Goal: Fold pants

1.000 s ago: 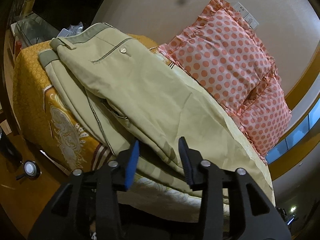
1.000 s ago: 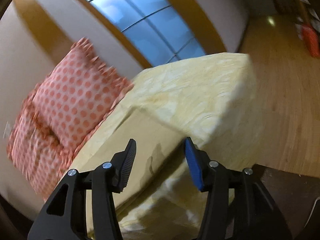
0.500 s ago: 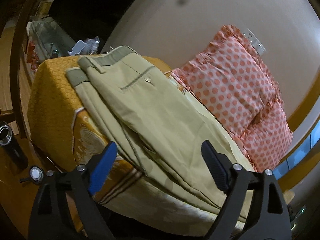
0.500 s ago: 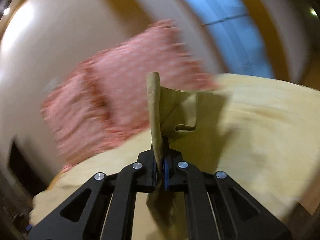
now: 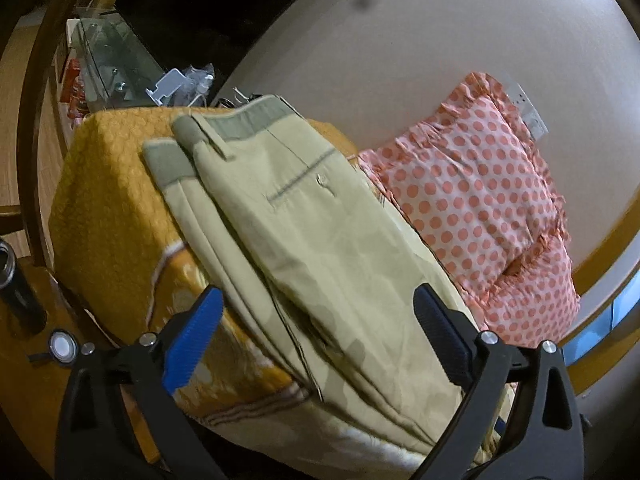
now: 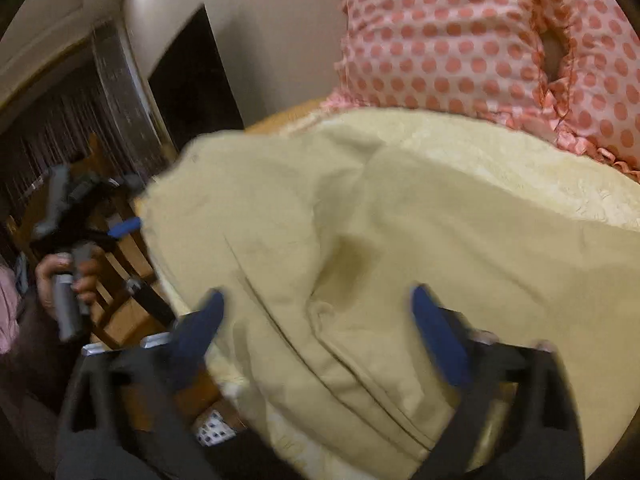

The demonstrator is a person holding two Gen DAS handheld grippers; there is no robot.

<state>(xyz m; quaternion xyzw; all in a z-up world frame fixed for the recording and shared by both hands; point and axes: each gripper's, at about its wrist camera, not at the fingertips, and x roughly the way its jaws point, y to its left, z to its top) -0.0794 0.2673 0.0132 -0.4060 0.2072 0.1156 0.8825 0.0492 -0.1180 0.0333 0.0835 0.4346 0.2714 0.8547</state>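
Observation:
Khaki pants (image 5: 312, 248) lie folded lengthwise on the bed, waistband at the far left end, back pocket facing up. My left gripper (image 5: 320, 340) is open and empty, held above the pants' thigh part. In the blurred right wrist view the pants (image 6: 360, 248) lie doubled over in a loose fold on the bed. My right gripper (image 6: 324, 324) is open just above that folded cloth, holding nothing. The other gripper and the hand holding it (image 6: 68, 256) show at the left.
An orange patterned bedspread (image 5: 104, 200) and a pale yellow cover (image 6: 520, 168) lie under the pants. Pink polka-dot pillows (image 5: 480, 200) lean on the wall behind. A glass table with clutter (image 5: 116, 64) stands past the bed's end. A wooden chair (image 6: 120, 280) stands beside the bed.
My right gripper, shut on a pant leg half a second ago, has carried it over and opened, leaving the cloth folded. My left gripper opened wide and pulled back a little.

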